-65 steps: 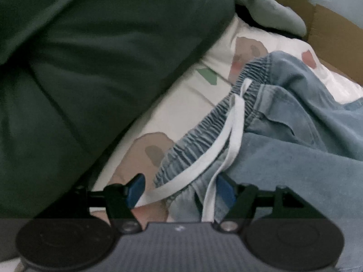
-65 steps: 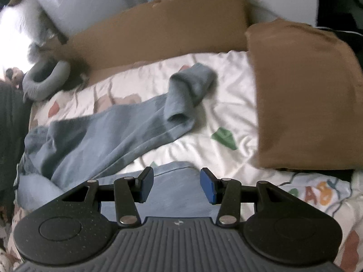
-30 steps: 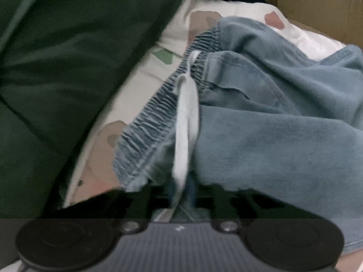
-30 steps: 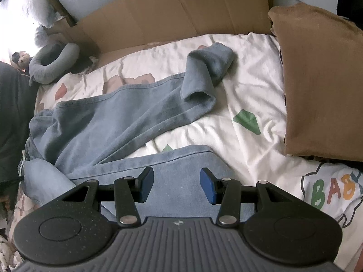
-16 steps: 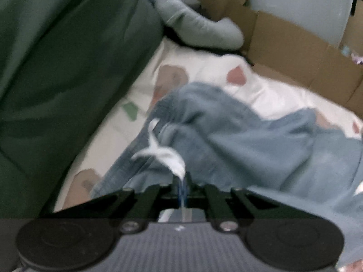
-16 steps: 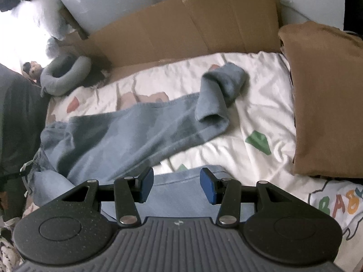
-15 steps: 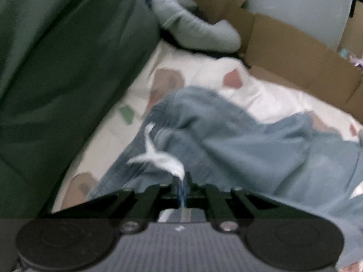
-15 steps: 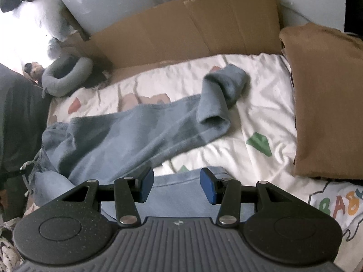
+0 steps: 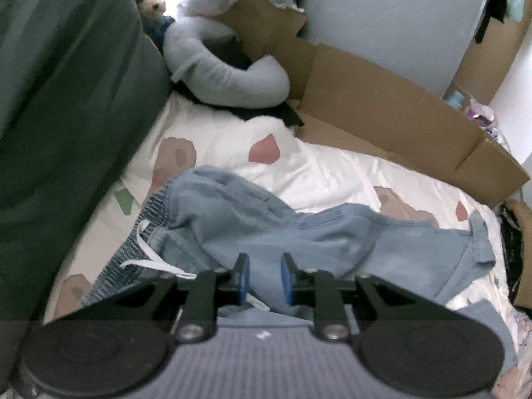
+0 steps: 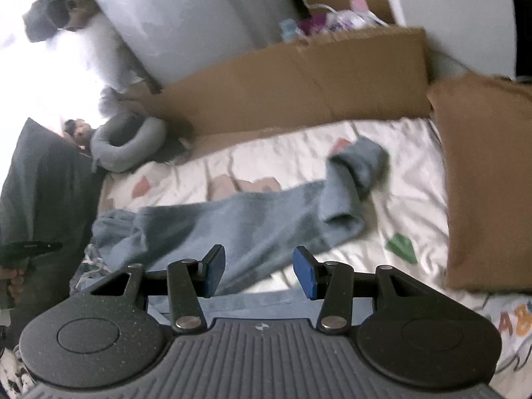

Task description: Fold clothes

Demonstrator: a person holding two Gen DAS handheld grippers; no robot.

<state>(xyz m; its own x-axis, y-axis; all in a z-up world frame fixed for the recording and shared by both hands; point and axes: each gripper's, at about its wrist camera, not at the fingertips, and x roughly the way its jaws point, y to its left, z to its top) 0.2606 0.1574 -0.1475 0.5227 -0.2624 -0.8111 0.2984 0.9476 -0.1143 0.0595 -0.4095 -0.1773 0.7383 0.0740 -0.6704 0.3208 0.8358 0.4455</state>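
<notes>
Light-blue jeans [image 9: 252, 222] lie spread on the patterned white bedsheet [image 9: 319, 176]. Their elastic waistband [image 9: 149, 219] and white drawstring [image 9: 149, 256] point left. My left gripper [image 9: 263, 279] hovers just above the waist area, its blue pads a small gap apart with denim showing between them. In the right wrist view the far leg [image 10: 232, 226] runs rightward to a turned-back cuff [image 10: 352, 179]. My right gripper [image 10: 259, 271] is open above the near leg [image 10: 266, 302], holding nothing.
A dark green cushion [image 9: 66, 116] walls the left side. A grey neck pillow [image 9: 219, 76] and flattened cardboard [image 9: 382, 116] line the back. A folded brown cloth [image 10: 488, 183] lies at the right. A hand [image 10: 13, 282] holds the left gripper at the far left.
My left gripper, shut on the drawstring at the waist half a second ago, has parted its pads and risen, and the waistband lies on the sheet. The right gripper stayed open and lifted a little.
</notes>
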